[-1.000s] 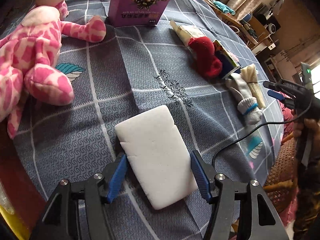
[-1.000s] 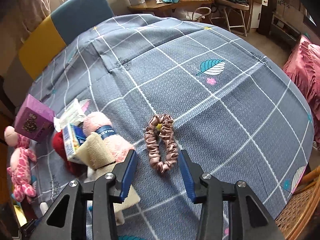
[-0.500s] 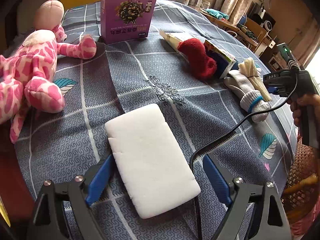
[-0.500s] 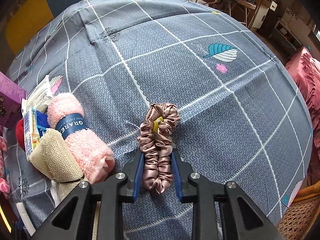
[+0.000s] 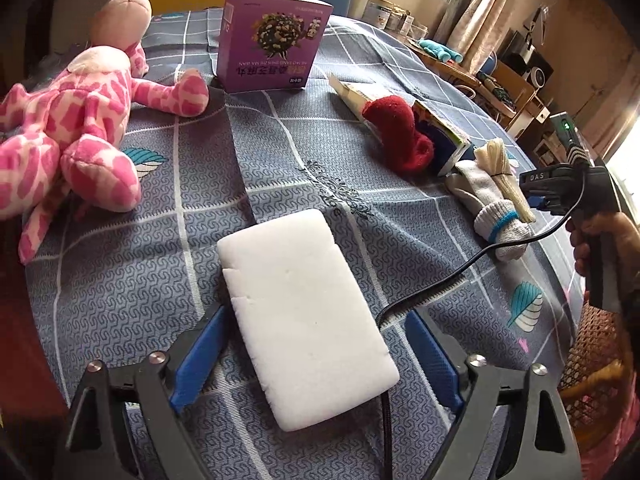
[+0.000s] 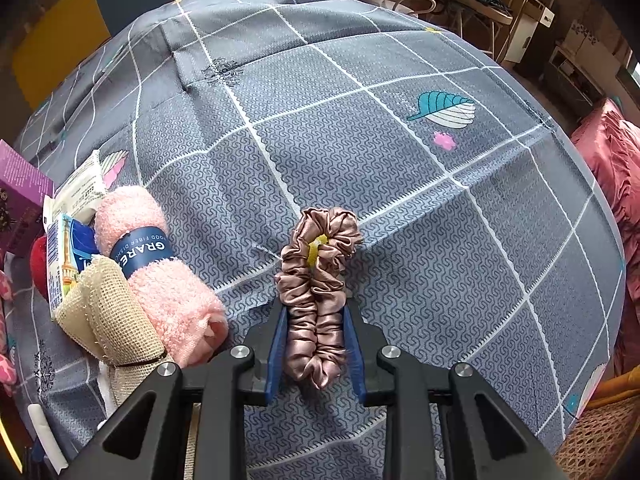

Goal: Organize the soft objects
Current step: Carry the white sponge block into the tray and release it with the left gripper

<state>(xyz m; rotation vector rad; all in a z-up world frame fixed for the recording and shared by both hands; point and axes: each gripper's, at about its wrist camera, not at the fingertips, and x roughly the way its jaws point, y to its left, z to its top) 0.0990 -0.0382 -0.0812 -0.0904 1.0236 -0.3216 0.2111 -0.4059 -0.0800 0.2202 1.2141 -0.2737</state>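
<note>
Readable text: the dark blue paper band on the rolled pink terry dishcloth [image 6: 160, 276] reads "GRARE… WOOD FIBER DIS…"; the right gripper [image 6: 316, 320] body, seen from the left wrist view, is marked "DAS". The upright purple printed carton [image 5: 272, 40] carries characters too small to read.

The right gripper's jaws are narrow, pinching the dusty-pink satin scrunchie [image 6: 316, 288] on the grey checked cloth [image 6: 400, 200] of the worktop, near its near edge. The scrunchie shows a yellow patch in its loop.

The left gripper [image 5: 316, 356] has its jaws wide, straddling the white rectangular foam sponge [image 5: 296, 304] without gripping; a black cable [image 5: 440, 280] crosses beside it.

Only the left view shows the pink spotted plush toy [image 5: 68, 136], the red knitted sock [image 5: 400, 132] and the white knitted glove [image 5: 492, 216]. Only the right view shows the beige mesh cloth roll [image 6: 108, 312] touching the dishcloth.
</note>
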